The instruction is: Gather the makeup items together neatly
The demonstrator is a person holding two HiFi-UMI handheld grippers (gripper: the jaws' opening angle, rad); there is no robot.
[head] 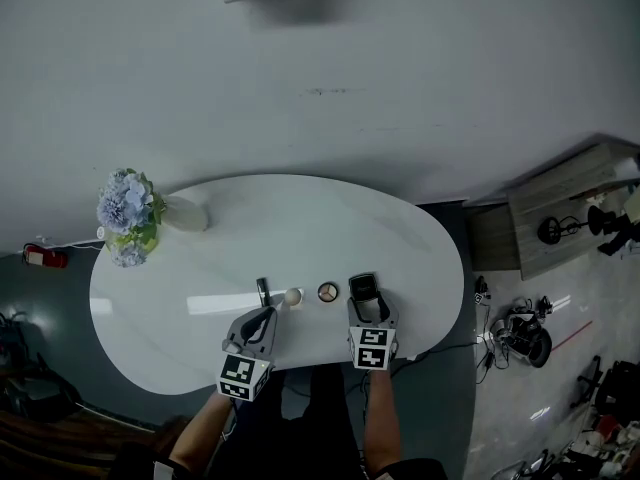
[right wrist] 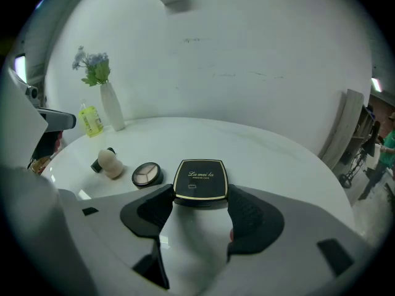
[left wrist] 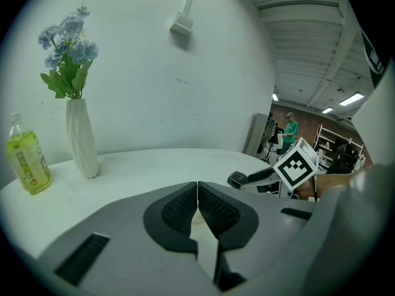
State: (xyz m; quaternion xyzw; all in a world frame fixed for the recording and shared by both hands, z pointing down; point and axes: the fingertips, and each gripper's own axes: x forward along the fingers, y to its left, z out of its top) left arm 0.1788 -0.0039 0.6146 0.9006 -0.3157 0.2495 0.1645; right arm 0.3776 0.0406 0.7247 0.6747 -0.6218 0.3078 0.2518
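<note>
makeup row at the near edge of the white table (head: 300, 228)
we list: vase (left wrist: 81, 137) holding blue flowers (left wrist: 66, 54); bottle (left wrist: 27, 163) of yellow-green liquid, seen only from the gripper views; tube (head: 262, 291), sponge (head: 292, 296), palette (head: 328, 292), closed compact (right wrist: 199, 179). left gripper (left wrist: 197, 193) pressed together, empty; right gripper (right wrist: 199, 209) spread about the compact's near edge.

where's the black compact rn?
Right gripper view: the black compact lies flat on the table, near edge between the open right gripper tips, round palette just left of it.
</note>
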